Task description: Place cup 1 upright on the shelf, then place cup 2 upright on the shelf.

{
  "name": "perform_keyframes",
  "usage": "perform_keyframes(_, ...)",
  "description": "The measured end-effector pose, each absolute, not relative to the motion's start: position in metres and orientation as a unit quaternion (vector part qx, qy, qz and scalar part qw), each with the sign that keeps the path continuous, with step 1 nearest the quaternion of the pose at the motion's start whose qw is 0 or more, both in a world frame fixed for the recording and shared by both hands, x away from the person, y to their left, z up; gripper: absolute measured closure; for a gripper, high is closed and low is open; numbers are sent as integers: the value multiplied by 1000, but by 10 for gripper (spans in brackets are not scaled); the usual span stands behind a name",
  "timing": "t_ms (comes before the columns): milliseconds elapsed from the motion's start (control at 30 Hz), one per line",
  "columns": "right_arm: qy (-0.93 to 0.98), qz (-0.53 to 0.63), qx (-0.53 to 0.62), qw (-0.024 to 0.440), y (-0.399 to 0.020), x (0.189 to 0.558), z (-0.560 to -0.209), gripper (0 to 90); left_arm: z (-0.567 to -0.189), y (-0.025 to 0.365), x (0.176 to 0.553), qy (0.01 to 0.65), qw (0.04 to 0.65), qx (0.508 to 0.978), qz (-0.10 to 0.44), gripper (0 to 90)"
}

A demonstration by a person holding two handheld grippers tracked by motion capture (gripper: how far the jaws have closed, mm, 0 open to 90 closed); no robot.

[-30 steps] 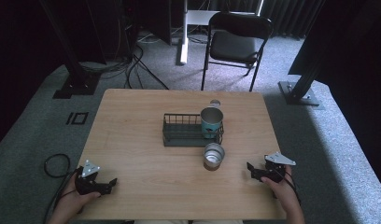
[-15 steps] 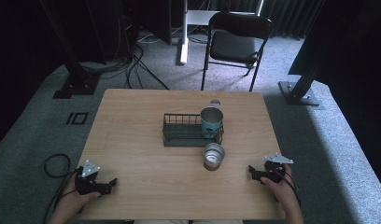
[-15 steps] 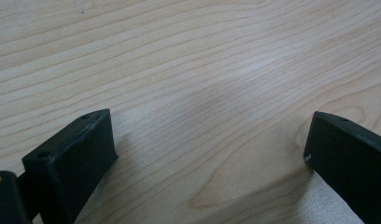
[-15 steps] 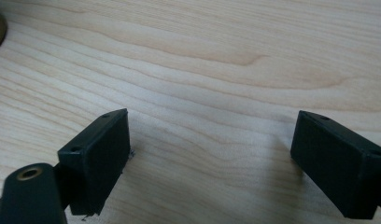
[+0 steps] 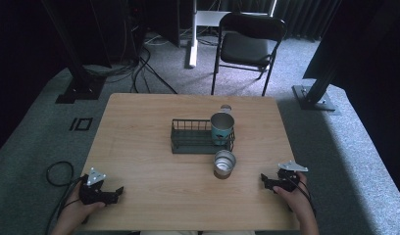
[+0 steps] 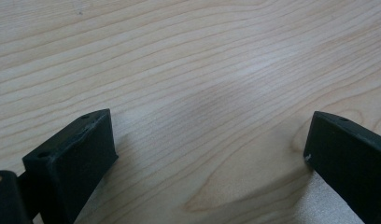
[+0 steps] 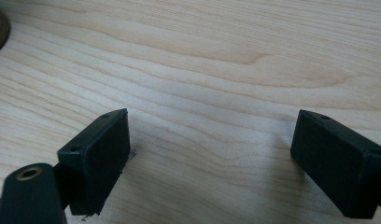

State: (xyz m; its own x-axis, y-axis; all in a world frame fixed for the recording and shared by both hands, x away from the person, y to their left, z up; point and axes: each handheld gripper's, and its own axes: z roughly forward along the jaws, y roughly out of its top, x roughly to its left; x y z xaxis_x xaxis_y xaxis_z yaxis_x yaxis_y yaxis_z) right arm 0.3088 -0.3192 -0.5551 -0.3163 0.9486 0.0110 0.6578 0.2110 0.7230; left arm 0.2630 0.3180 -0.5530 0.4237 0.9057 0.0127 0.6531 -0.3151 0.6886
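Metal cup stands upright on the table, just in front of the wire rack. Judged light, rigid, slippery; grip across its rim. Left gripper and right gripper rest spread wide, grasping nothing.

Grey carpet, black chair (folding)

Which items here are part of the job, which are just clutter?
In play: steel cup on the table, teal cup in the wire rack, left gripper, right gripper, both open and empty.
Lying about: folding chair, floor cables, small cup behind the rack.
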Motion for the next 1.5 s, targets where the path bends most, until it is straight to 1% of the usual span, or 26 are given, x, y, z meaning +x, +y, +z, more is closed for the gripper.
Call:
perform_keyframes(233,745,322,539,225,-319,309,-555,113,-551,317,261,486,321,787,204,26)
perform_keyframes(400,745,322,540,225,-319,310,-555,113,-535,308,259,471,344,785,210,26)
perform_keyframes(567,745,322,540,225,-319,310,-555,113,-529,298,259,451,363,791,199,26)
perform_keyframes(767,745,321,540,225,-319,310,-555,113,-530,288,262,439,364,799,191,27)
perform_keyframes(833,745,322,539,225,-319,310,-555,113,-530,284,262,436,365,801,188,48)
perform_keyframes(1500,745,322,539,225,-319,310,-555,113,-522,239,275,390,376,822,177,48)
